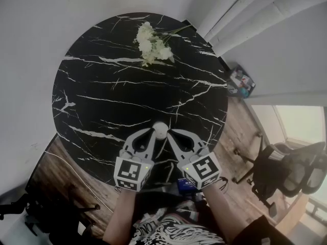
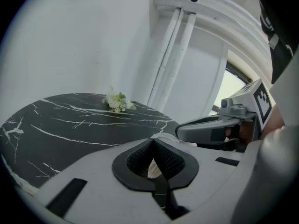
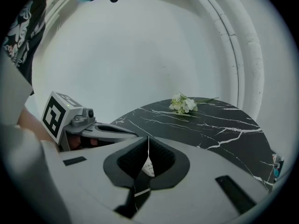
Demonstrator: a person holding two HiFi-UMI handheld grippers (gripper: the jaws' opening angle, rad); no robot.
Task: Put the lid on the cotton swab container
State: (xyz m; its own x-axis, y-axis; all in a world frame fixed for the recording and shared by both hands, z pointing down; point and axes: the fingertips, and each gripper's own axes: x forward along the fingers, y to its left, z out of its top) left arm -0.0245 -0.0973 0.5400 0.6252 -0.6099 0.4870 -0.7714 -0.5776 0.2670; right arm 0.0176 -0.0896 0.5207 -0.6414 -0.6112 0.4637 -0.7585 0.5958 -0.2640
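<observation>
- Near the front edge of the round black marble table [image 1: 102, 96], the cotton swab container [image 1: 160, 130] stands between the tips of the two grippers, which angle in at it from either side.
- From the head view it is a small, round, white disc, much smaller than either gripper.
- The left gripper [image 1: 153, 132] touches its left side. In the left gripper view the jaws are closed to a thin slit. A clear curved rim [image 2: 164, 135] arcs just past the tips, and a pale beige patch shows in the gap under them.
- Whether those tips actually pinch the rim cannot be told.
- The right gripper [image 1: 170, 133] touches the container's right side, its jaws likewise pressed together at the tips. In the right gripper view a white label with small dark print [image 3: 147, 166] shows through the narrow opening below them.
- A bunch of white flowers [image 1: 152, 44] lies at the far side of the table, well apart from the container.
</observation>
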